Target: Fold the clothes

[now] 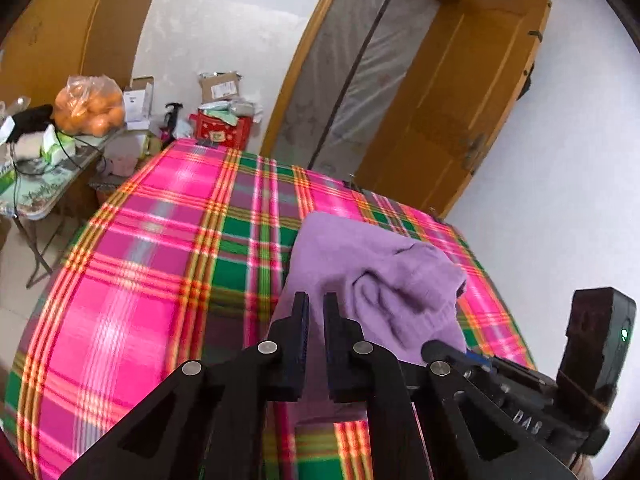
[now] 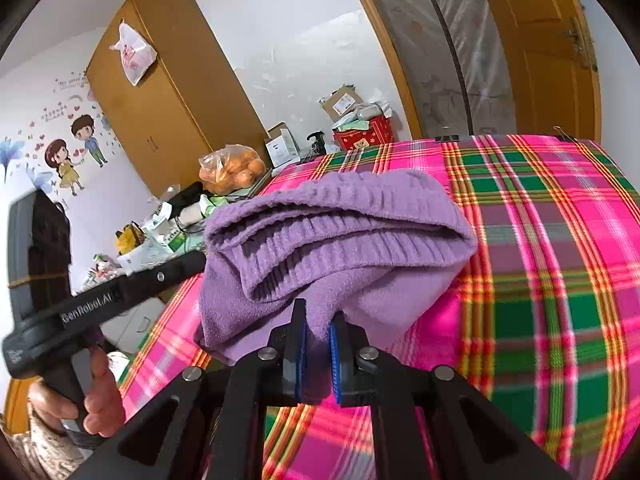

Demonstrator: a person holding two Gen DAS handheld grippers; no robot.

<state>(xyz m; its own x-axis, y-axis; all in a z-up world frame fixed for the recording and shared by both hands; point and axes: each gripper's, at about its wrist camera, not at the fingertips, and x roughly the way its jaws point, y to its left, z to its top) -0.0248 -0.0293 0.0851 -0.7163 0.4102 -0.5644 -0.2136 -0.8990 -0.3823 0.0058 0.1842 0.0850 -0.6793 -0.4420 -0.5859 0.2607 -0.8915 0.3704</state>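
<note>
My right gripper (image 2: 318, 320) is clamped on a fold of the lilac knitted sweater (image 2: 340, 232), its two blue-padded fingers (image 2: 335, 356) pinching the soft fabric between them. The sweater lies bundled in a thick, doubled-over heap on the bed covered by a bright pink, green and yellow plaid blanket (image 2: 552, 280), with its ribbed hem rolled on top and facing my right wrist camera.

My left gripper (image 1: 316, 304) hangs just over the near edge of the same sweater (image 1: 372, 276); its fingers stand almost together with only a narrow slit between them, and I see no cloth caught in that slit. From this side the sweater sits toward the right half of the plaid blanket (image 1: 160, 248), near the white wall.

In the right wrist view my left hand (image 2: 96, 392) grips the black handle of the other tool, which carries white lettering along its side. Past the bed's far side stands a cluttered table (image 1: 36, 196) with a clear plastic bag of oranges (image 1: 90, 106), small cardboard boxes and a red patterned box (image 1: 222, 130). A tall orange-brown wooden wardrobe (image 2: 168, 92) stands against the wall, and an open wooden door (image 1: 472, 92) of the same colour is beside a doorway hung with a clear plastic curtain.
</note>
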